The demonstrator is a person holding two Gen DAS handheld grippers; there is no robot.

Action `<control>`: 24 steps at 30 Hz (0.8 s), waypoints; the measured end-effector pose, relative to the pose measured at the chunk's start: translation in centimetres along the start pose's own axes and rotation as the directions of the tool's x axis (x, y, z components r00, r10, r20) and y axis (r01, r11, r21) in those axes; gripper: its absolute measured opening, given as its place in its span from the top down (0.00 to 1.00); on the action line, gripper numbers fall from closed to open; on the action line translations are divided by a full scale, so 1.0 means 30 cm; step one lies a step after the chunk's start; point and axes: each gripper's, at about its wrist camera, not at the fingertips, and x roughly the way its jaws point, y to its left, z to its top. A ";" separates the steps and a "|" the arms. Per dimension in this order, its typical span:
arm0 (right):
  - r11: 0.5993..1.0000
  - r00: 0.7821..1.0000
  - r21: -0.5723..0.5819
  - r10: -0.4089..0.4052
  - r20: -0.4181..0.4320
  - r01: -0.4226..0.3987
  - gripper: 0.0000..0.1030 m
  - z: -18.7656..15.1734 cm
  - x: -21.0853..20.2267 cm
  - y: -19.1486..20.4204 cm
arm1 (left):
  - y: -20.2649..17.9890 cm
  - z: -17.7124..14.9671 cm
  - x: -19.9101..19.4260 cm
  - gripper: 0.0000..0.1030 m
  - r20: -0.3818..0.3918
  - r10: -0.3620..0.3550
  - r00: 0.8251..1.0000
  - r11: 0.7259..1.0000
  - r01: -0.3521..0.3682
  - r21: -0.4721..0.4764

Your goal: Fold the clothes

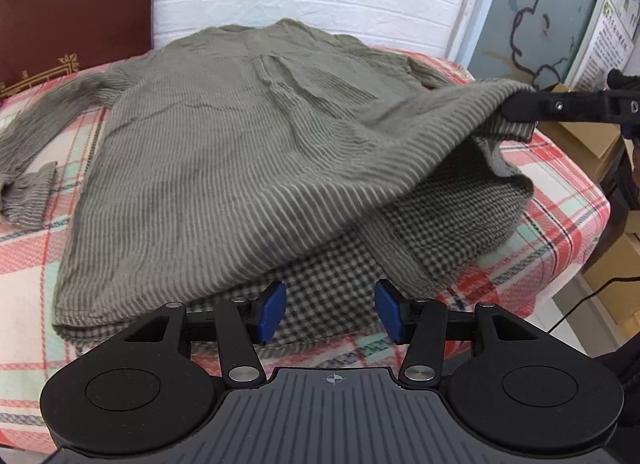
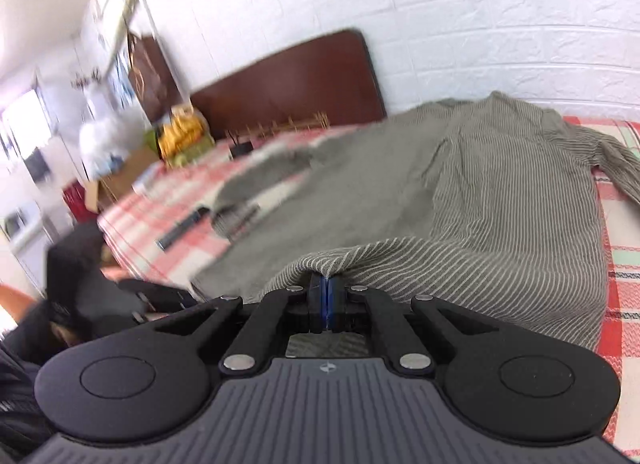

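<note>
Grey-green striped sweater (image 1: 224, 132) spread on the plaid bedcover (image 1: 560, 232), right gripper (image 2: 328, 296) clamped tight on its raised hem corner at 3 o'clock, left gripper (image 1: 331, 312) gaping empty at 6 o'clock

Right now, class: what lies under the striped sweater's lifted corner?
Under the striped sweater, lifted by the right gripper, a checked fabric layer shows over the plaid bedsheet. Further under is hidden.
</note>
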 end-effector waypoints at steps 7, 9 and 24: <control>0.999 0.999 0.029 0.045 -0.009 -0.045 0.99 0.006 -0.038 -0.002 | -0.014 0.020 0.037 0.33 0.070 0.005 0.998 0.996 0.001 -0.086; 0.999 0.999 0.026 0.036 -0.013 -0.036 0.99 -0.002 -0.049 0.001 | -0.001 0.026 0.041 0.33 0.087 0.025 0.996 0.992 -0.013 -0.126; 0.991 0.991 0.034 -0.126 -0.031 0.127 0.84 -0.034 0.025 -0.061 | 0.192 0.021 -0.108 0.32 0.215 0.183 0.959 0.917 -0.087 -0.390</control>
